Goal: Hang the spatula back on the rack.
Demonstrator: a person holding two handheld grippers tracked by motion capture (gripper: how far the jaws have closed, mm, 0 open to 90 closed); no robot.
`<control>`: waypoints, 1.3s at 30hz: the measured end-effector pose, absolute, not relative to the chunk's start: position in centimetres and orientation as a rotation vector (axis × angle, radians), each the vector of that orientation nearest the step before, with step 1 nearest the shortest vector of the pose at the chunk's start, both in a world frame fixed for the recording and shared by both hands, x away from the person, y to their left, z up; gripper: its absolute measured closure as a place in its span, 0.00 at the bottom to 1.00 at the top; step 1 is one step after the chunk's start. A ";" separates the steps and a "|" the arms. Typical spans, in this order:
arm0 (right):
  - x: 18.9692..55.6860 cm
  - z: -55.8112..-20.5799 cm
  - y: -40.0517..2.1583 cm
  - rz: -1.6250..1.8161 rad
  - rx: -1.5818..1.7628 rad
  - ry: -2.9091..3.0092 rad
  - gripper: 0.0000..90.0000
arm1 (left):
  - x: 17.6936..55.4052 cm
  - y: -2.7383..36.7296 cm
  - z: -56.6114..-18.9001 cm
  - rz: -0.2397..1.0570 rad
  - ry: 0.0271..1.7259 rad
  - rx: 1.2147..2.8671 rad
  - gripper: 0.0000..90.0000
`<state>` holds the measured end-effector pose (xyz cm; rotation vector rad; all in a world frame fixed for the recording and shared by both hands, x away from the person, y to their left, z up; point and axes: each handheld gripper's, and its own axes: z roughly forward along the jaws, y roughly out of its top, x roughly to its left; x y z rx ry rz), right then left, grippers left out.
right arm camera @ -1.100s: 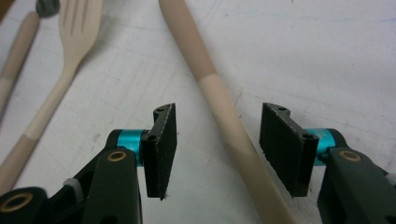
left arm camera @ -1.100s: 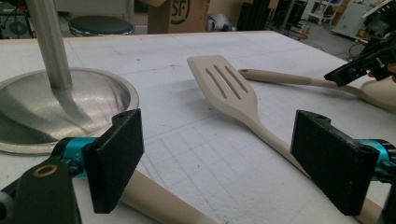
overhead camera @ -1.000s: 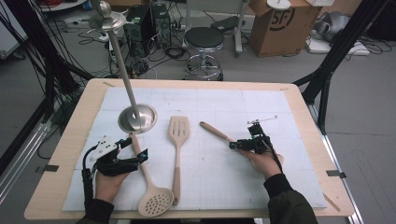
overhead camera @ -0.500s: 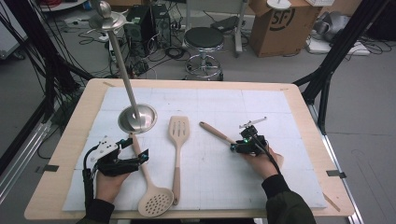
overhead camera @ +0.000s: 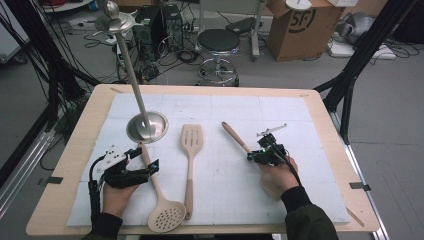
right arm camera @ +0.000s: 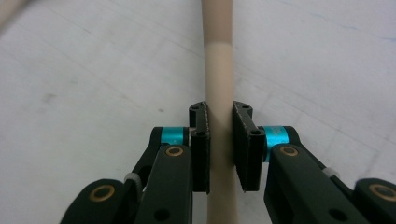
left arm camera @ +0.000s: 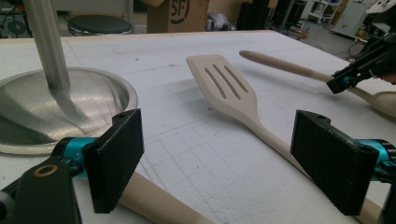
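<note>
So here's where things stand. Three utensils are laid out on the white-matted surface point(overhead camera: 300, 110), next to a metal stand point(overhead camera: 146, 127) with a round base and a tall pole. The work in hand looks like picking these up, and going by how everything lies, none of them is off the mat yet.

The right gripper point(right arm camera: 219, 140) is the furthest along. Its jaws have just been closing, and in the right gripper view they sit snug on either side of the beige handle of the spoon point(right arm camera: 218, 70), pads against it as far as I can tell. In the high view the spoon point(overhead camera: 235, 136) lies at an angle right of centre, handle end pointing up-left, with the right gripper point(overhead camera: 260, 156) on its lower part. The bowl end shows at the edge of the left gripper view, but it's mostly hidden under the hand in the high view, so I can't say if it's lifted at all. Looks flat to me.

The left gripper point(overhead camera: 142, 161) has its jaws wide apart, straddling the handle of the skimmer point(overhead camera: 161, 210), whose perforated head sits near the front edge. Nothing is pinched there: in the left gripper view the pads stand well clear of the handle beneath them.

The slotted spatula point(overhead camera: 191, 150) lies untouched in the middle, between the two.

So I'd call it: grip made on the right, grip pending on the left, all lifting and placing left to do.
</note>
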<state>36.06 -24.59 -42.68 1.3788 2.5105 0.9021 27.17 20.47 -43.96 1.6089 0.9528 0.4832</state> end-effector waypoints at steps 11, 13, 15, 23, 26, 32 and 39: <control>35.9 -41.2 -24.4 1.370 1.424 2.443 0.87 | 27.0 20.4 -43.9 0.484 0.951 1.612 0.20; 36.0 -41.1 -24.2 1.412 1.426 2.428 0.87 | 27.0 20.5 -43.9 0.485 0.950 1.614 0.20; 36.0 -41.1 -24.1 1.465 1.429 2.417 0.87 | 26.9 20.6 -43.9 0.487 0.954 1.611 0.20; 35.9 -40.4 -23.1 1.702 1.362 2.294 0.87 | 26.8 20.7 -43.9 0.488 0.957 1.615 0.20; 35.8 -40.1 -22.8 1.768 1.338 2.261 0.87 | 26.8 20.7 -44.0 0.486 0.956 1.617 0.20; 35.8 -39.4 -21.4 1.963 1.281 2.221 0.87 | 26.7 21.0 -44.1 0.485 0.960 1.622 0.20; 35.5 -38.2 -18.9 2.066 1.048 2.122 0.87 | 26.6 20.9 -44.1 0.489 0.959 1.626 0.20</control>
